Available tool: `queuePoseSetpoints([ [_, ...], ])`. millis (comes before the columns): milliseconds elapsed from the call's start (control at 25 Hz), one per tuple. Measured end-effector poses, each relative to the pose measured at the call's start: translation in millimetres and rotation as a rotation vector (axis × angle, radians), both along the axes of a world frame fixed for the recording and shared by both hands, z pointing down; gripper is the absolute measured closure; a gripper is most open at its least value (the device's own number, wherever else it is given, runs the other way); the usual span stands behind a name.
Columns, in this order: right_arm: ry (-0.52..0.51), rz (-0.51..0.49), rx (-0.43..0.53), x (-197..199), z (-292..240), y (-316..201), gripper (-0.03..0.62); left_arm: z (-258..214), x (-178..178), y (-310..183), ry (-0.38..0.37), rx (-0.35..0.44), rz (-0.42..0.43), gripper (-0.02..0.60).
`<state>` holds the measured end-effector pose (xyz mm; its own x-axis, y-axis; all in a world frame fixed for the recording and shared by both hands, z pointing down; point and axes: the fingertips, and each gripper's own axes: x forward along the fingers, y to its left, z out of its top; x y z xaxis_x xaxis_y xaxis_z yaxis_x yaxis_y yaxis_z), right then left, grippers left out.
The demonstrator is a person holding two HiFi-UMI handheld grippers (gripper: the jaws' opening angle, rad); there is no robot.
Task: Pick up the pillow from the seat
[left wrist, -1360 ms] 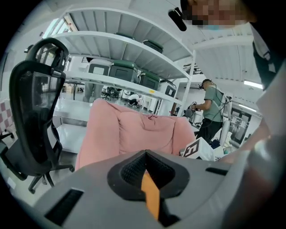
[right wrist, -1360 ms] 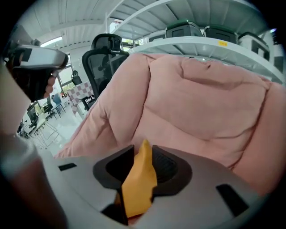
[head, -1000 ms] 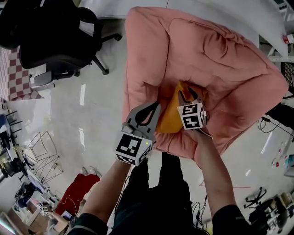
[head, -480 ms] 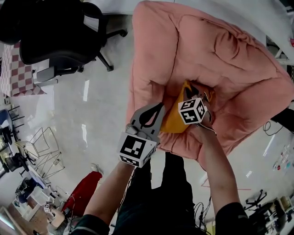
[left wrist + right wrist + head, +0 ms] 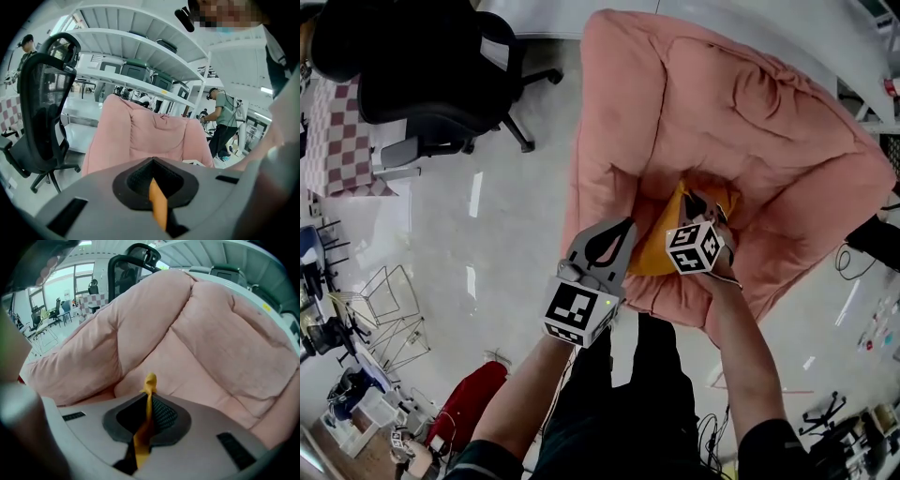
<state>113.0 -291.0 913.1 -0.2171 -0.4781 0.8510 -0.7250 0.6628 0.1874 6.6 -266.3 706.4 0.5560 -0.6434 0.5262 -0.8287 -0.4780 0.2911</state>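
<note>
An orange pillow (image 5: 659, 247) lies in the seat of a pink padded armchair (image 5: 741, 103). My left gripper (image 5: 622, 228) is at the pillow's left edge and is shut on it. A thin orange strip of pillow (image 5: 158, 206) shows between its jaws in the left gripper view. My right gripper (image 5: 699, 202) is at the pillow's far corner. Its jaws are closing, with the pillow's fabric (image 5: 149, 385) pinched thin between them and a small tuft sticking out past the tips. Most of the pillow is hidden under the two grippers.
A black office chair (image 5: 422, 84) stands on the glossy floor left of the armchair. A red object (image 5: 464, 394) and wire frames (image 5: 384, 300) lie at lower left. Cables (image 5: 853, 262) run at right. Shelving (image 5: 140, 47) and a standing person (image 5: 222, 122) are behind the armchair.
The right gripper's jaws have come together on the pillow's far corner. The left gripper has kept its hold on the pillow's edge.
</note>
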Motion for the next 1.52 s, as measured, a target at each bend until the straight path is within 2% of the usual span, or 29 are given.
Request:
queuePoseSetpoints([
  [360, -0.053, 0.054, 0.075, 10, -64, 40, 0.579, -31, 6, 33, 0.023, 0.036, 0.047, 0.581],
  [720, -0.093, 0.132, 0.239, 24, -177, 73, 0.579, -95, 11, 67, 0.025, 0.104, 0.12, 0.581],
  [920, -0.177, 0.25, 0.328, 35, -260, 79, 0.579, -145, 2, 73, 0.05, 0.142, 0.077, 0.581],
  [1120, -0.26, 0.322, 0.425, 44, -347, 88, 0.579, -199, -15, 76, 0.097, 0.15, 0.021, 0.581],
  [1520, -0.318, 0.36, 0.614, 39, -501, 112, 0.579, -319, -52, 87, 0.151, 0.24, -0.005, 0.581],
])
